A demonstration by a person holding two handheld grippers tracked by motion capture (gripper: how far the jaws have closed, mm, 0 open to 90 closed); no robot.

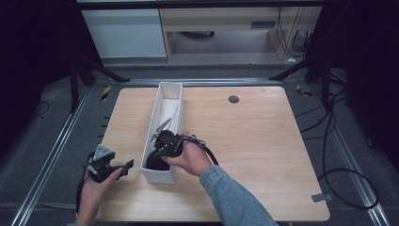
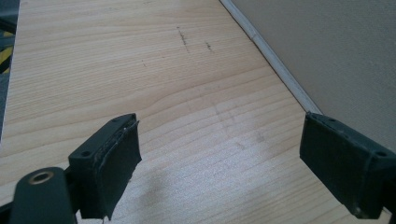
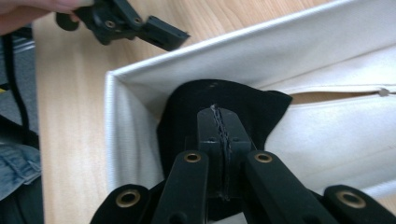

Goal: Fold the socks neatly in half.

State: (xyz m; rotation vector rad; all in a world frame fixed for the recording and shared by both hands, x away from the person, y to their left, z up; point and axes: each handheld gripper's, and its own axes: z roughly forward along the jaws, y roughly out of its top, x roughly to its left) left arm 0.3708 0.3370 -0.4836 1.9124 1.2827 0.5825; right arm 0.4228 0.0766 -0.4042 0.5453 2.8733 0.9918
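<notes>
So the big light wooden counter (image 1: 254, 150) is what everything sits on, and lying lengthwise on it toward my left half is the long white fabric-lined rectangular box (image 1: 175, 96), open on top. Down at the near end of that box, tucked right into the corner, there's the black soft cloth piece (image 3: 219, 105), bunched up against the white walls. My right gripper (image 3: 218, 121) is reaching over the near end of the box, and its jaws are pinched tight together on that black cloth, no gap between them at all. My left gripper (image 1: 123, 168) is off to the side, just beside the box's outer wall, hovering low over bare wood, jaws spread wide with nothing in them, pads (image 2: 122, 158) well apart.
</notes>
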